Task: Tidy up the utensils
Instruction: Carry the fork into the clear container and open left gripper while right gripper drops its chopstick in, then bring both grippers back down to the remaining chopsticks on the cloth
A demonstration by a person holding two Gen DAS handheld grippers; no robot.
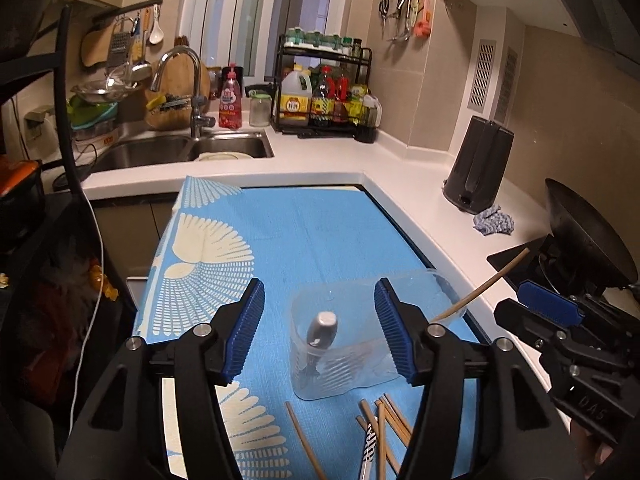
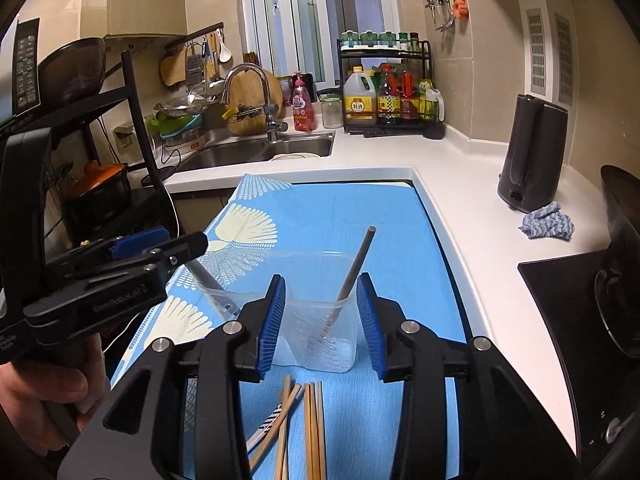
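Note:
A clear plastic container (image 1: 340, 376) (image 2: 320, 332) stands on the blue patterned mat (image 1: 304, 232) (image 2: 360, 216). A grey-handled utensil (image 1: 320, 336) leans inside it at the left. A single wooden chopstick (image 1: 484, 286) (image 2: 356, 264) leans inside at the right. Several loose wooden chopsticks (image 1: 380, 424) (image 2: 310, 424) and a black-and-white patterned one (image 2: 264, 424) lie on the mat in front of the container. My left gripper (image 1: 320, 332) is open and empty, just above the container. My right gripper (image 2: 322, 320) is open and empty, its fingers either side of the container's near end.
The mat covers a surface beside a white L-shaped counter (image 1: 400, 184) (image 2: 480, 208). A black kettle (image 1: 478, 168) (image 2: 528, 156) and a blue cloth (image 1: 494, 220) (image 2: 548, 222) sit on the right. A wok (image 1: 584, 236) sits on the stove. The sink (image 1: 180, 148) and a bottle rack (image 2: 384, 92) are at the back.

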